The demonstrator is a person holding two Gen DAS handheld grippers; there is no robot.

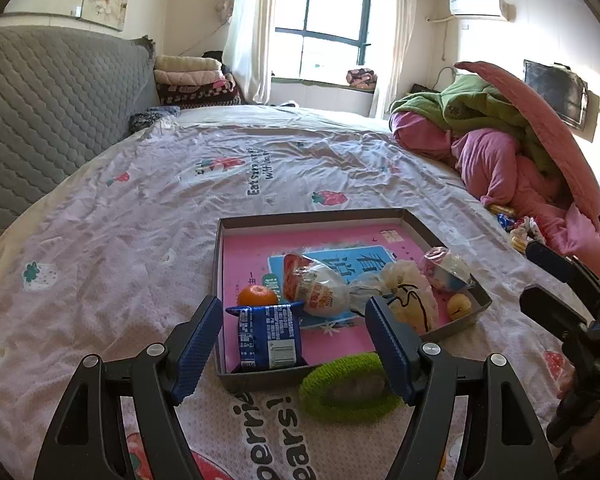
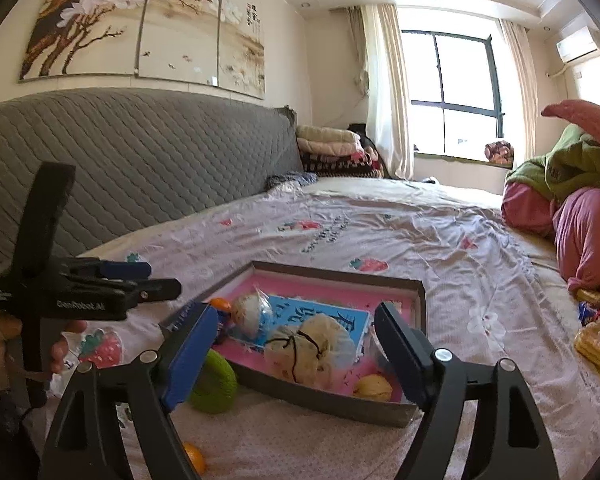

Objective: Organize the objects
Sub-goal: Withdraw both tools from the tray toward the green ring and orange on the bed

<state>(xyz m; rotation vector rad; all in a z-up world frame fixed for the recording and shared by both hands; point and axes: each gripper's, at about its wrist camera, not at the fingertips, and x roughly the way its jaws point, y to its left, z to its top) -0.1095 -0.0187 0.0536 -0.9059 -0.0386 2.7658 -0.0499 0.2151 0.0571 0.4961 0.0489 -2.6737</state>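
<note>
- The left gripper (image 1: 296, 344) is seen spread wide with nothing held; the right gripper (image 2: 296, 352) is likewise spread wide and nothing is gripped between its pads.
- Just below and ahead of the left gripper, a green fuzzy ring (image 1: 346, 384) is found lying on the bedsheet (image 1: 120, 260), outside the box and touching its near wall. It is judged soft, light and squashy; a pinch across one side of the loop is suggested.
- Directly ahead, between the left pads, a blue snack packet (image 1: 269, 338) is seen standing in the near corner of the shallow cardboard box (image 1: 312, 213). It is judged light and crinkly, with slippery film.
- Behind it in the box, an orange (image 1: 257, 295), a clear-wrapped bun (image 1: 316, 286), a cream mesh pouch (image 1: 410, 292) and a small yellow ball (image 1: 459, 306) are spotted.
- Low beneath the right gripper, a second orange (image 2: 196, 458) is left loose on the sheet.
- The surface is taken as soft and wrinkled, so things may tilt or roll.
- Farther off, a grey quilted headboard (image 2: 140, 168), heaped pink and green bedding (image 1: 496, 148) and a bright window (image 1: 324, 24) are noted.
</note>
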